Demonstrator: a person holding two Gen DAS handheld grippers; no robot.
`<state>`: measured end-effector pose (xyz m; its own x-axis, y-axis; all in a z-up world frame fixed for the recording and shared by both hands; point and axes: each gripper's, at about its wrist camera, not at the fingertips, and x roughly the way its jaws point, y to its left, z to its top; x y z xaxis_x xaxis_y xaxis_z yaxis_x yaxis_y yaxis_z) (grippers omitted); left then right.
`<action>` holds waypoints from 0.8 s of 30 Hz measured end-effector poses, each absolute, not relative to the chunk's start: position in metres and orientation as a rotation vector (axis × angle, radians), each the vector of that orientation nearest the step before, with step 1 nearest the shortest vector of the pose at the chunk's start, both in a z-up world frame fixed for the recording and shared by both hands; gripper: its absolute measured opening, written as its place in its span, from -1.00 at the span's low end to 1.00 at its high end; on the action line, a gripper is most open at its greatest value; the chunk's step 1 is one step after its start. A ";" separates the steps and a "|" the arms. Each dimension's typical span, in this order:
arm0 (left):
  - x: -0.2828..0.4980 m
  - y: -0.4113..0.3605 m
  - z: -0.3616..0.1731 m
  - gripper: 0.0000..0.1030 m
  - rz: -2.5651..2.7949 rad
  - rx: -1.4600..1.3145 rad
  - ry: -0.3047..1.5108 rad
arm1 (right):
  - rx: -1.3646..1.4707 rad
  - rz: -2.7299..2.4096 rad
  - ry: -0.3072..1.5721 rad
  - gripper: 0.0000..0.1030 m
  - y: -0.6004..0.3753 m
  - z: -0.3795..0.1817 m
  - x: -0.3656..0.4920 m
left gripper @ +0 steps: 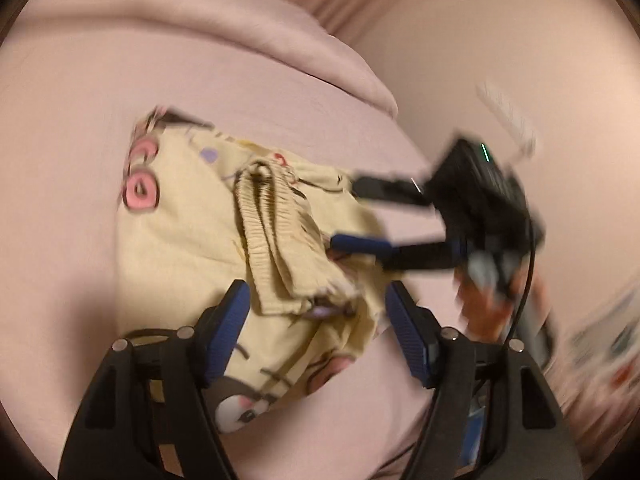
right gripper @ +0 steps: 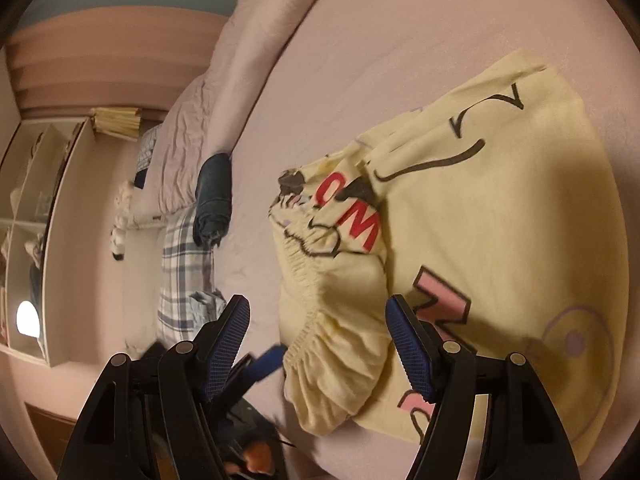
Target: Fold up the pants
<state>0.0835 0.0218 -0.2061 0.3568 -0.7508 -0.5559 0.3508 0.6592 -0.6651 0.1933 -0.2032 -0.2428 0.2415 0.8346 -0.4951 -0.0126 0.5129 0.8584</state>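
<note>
The yellow cartoon-print pants (right gripper: pixel 460 220) lie folded on the pink bed sheet (right gripper: pixel 340 60), mid-frame right. Left tongs (left gripper: pixel 318 320) and right tongs (right gripper: pixel 318 332) are both released, holding nothing. Risk, I judge: the springy gathered waistband (right gripper: pixel 332 344) uncurls, since thin soft cotton slides easily.
</note>
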 end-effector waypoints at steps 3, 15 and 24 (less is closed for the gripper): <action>0.100 0.011 -0.226 0.32 -0.708 -0.535 1.099 | 0.862 0.687 1.185 0.39 -0.206 -0.242 0.190; 0.110 -0.057 -0.195 0.32 -0.875 -0.490 1.050 | 0.937 0.675 1.156 0.39 -0.223 -0.248 0.194; 0.099 -0.100 -0.182 0.32 -0.968 -0.292 1.059 | 1.073 0.740 1.203 0.39 -0.254 -0.272 0.195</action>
<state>0.0993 -0.1002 -0.1824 0.1415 -0.7861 -0.6016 0.5286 0.5739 -0.6255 0.1953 -0.2541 -0.2718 0.2381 0.9016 -0.3611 0.0849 0.3511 0.9325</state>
